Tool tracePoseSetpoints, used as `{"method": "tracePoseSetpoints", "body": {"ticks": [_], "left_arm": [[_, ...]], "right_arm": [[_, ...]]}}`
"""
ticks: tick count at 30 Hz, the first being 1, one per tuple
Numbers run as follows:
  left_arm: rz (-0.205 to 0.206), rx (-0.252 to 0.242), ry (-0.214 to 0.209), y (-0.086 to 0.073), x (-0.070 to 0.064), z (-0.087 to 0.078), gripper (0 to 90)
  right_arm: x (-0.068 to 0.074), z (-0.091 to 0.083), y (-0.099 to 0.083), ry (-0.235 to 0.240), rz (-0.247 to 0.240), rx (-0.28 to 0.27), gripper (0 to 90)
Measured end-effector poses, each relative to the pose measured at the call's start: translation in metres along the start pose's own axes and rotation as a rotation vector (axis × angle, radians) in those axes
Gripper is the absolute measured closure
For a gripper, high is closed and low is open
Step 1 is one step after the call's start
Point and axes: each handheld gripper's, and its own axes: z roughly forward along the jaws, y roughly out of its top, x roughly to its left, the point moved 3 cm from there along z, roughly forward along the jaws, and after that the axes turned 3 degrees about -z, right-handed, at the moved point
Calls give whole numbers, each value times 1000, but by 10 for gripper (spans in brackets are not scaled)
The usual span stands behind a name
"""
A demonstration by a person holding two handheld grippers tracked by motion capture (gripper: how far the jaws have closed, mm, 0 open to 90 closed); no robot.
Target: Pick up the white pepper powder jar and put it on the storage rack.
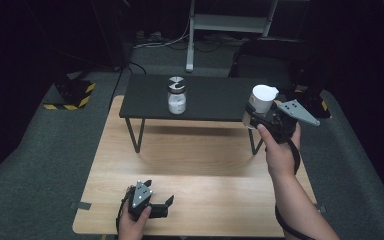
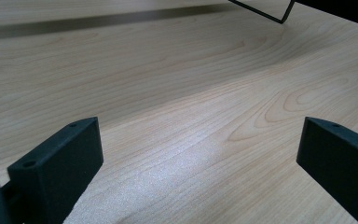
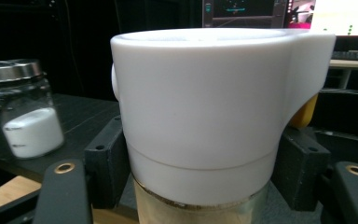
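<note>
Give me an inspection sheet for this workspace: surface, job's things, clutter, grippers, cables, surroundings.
Surface: light wooden table carrying a low black shelf on thin metal legs.
Job's things: glass shaker jar with metal lid, part full of white powder, upright on the shelf; white-capped container held off the table at the shelf's right end.
Clutter: nothing seen.
Grippers: left gripper low over the table's near edge, jaws apart on nothing; right gripper shut on the container below its cap.
Cables: a black one loops from the right gripper along the forearm; more lie on the floor beyond.
Surroundings: grey carpet, yellow-black hazard tape, grey stand, dark background.
</note>
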Motion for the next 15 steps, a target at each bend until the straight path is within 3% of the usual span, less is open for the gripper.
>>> {"method": "tracePoseSetpoints", "body": {"ticks": [15], "left_arm": [[4, 1, -9, 0, 1, 1, 5]], "right_arm": [[4, 31, 10, -21, -20, 15, 310]]}}
